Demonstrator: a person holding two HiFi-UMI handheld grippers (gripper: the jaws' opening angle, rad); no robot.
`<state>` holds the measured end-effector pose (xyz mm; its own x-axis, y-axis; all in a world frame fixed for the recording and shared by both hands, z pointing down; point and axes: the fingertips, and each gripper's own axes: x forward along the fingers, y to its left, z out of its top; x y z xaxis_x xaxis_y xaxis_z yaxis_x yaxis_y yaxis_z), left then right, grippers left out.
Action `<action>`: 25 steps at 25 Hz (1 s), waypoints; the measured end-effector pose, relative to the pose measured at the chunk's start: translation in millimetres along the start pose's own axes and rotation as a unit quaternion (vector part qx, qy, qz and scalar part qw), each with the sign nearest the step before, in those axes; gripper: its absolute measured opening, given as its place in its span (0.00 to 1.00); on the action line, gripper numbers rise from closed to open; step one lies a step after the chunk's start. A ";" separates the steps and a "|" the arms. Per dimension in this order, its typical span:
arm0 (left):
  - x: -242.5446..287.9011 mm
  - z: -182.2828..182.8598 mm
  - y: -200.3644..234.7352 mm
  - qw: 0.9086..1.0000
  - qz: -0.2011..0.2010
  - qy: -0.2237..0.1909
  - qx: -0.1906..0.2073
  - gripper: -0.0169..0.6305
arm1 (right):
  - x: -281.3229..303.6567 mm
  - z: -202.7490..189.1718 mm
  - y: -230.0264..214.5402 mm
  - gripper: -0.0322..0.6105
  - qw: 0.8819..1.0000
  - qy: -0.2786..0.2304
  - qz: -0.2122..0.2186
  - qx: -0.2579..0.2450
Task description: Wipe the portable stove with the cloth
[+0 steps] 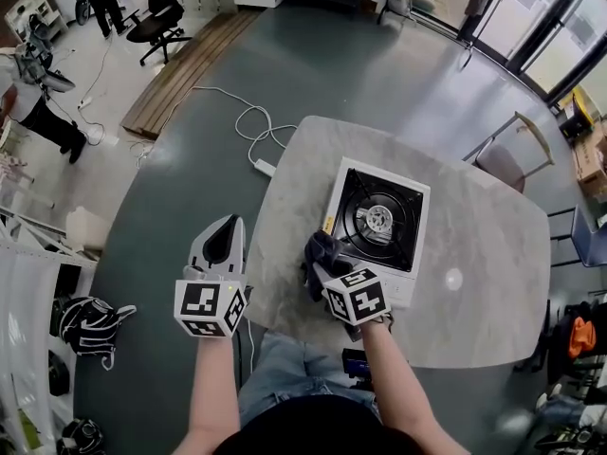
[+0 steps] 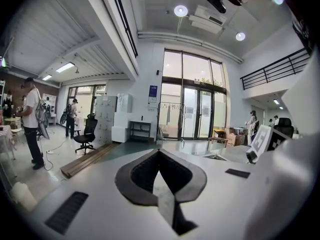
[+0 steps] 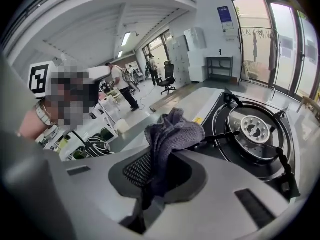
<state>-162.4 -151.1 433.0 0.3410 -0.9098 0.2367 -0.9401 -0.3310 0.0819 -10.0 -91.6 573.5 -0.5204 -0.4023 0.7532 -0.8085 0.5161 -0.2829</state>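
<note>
The portable stove (image 1: 379,224) is white with a black top and a round burner (image 3: 254,128); it lies on the grey marble table (image 1: 474,301). My right gripper (image 1: 325,262) is shut on a dark grey cloth (image 1: 322,252) at the stove's near-left corner. In the right gripper view the cloth (image 3: 169,136) bunches up out of the jaws, just left of the black pan support. My left gripper (image 1: 226,227) hovers off the table's left edge, over the floor. Its jaws (image 2: 159,156) meet with nothing between them.
A white power strip (image 1: 265,167) with a looped cable lies on the floor beyond the table. A chair (image 1: 507,159) stands at the far right corner. Wooden planks (image 1: 185,64) lie farther off, and a black-and-white bag (image 1: 88,323) sits on the floor at the left.
</note>
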 end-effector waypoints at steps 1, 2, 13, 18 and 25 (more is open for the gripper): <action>1.9 1.7 -2.2 1.000 -0.001 -0.002 0.001 0.04 | -0.1 -0.4 -0.4 0.15 1.000 0.002 0.001 -0.004; 3.9 3.5 -4.2 1.000 -0.002 -0.004 0.001 0.04 | -0.4 -1.0 -1.1 0.15 1.000 0.004 0.003 -0.007; 27.3 20.5 -29.0 0.999 -0.031 -0.016 0.016 0.04 | -16.8 -14.2 -13.0 0.15 0.999 0.010 -0.003 -0.032; 36.0 22.1 -46.7 0.998 -0.061 -0.013 0.030 0.04 | -30.2 -23.8 -21.4 0.15 1.000 0.013 -0.013 -0.022; 46.1 17.7 -70.9 0.995 -0.097 -0.005 0.040 0.04 | -56.6 -45.0 -49.9 0.15 0.999 0.006 -0.038 0.024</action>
<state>-79.9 -173.9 420.9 0.5158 -0.8293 0.2147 -0.8537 -0.5184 0.0486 72.2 -60.6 571.7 -0.4542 -0.4296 0.7805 -0.8575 0.4483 -0.2523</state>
